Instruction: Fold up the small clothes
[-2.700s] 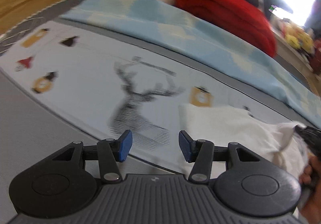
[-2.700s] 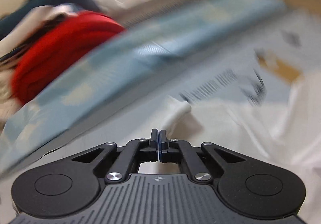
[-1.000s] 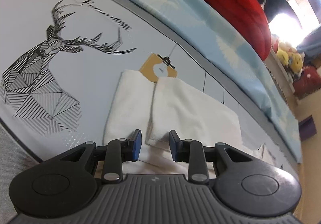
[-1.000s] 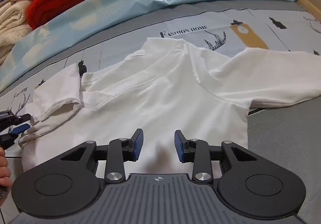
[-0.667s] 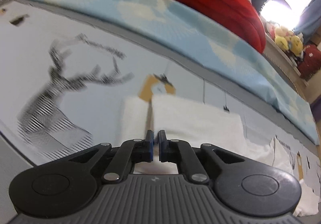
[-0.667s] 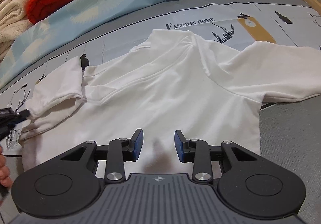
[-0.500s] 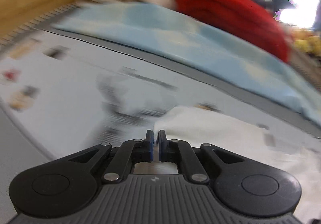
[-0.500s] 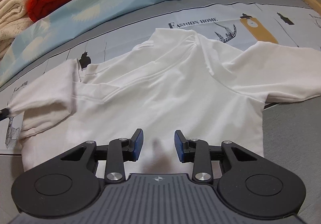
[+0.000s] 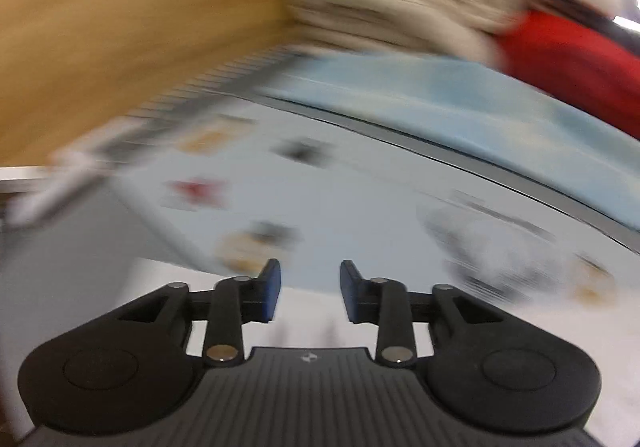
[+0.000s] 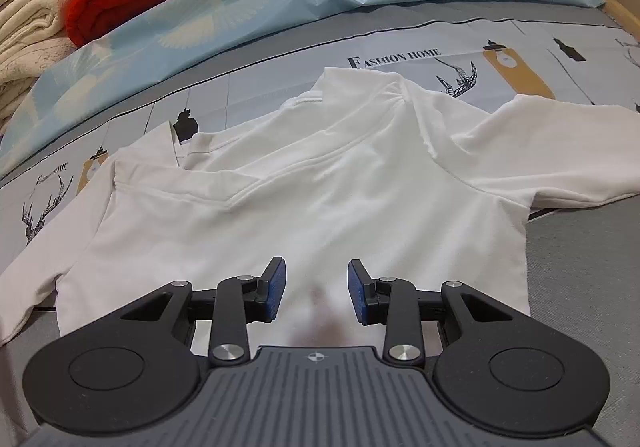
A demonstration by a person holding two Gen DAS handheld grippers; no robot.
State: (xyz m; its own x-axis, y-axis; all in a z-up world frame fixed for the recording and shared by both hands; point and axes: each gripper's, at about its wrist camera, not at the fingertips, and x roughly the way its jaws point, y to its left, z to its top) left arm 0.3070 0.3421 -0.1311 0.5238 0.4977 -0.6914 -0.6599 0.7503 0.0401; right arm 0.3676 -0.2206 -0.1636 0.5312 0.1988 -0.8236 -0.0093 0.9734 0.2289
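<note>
The white shirt (image 10: pixel 320 183) lies flat on the printed sheet (image 10: pixel 440 43), its left sleeve (image 10: pixel 44 267) now folded in against the body. The left gripper (image 9: pixel 310 289) has just opened and let that sleeve go; its fingers stand apart, empty. The right gripper (image 10: pixel 316 291) hovers over the hem, fingers apart on nothing. The sleeve on the other side (image 10: pixel 560 151) probably comes next.
</note>
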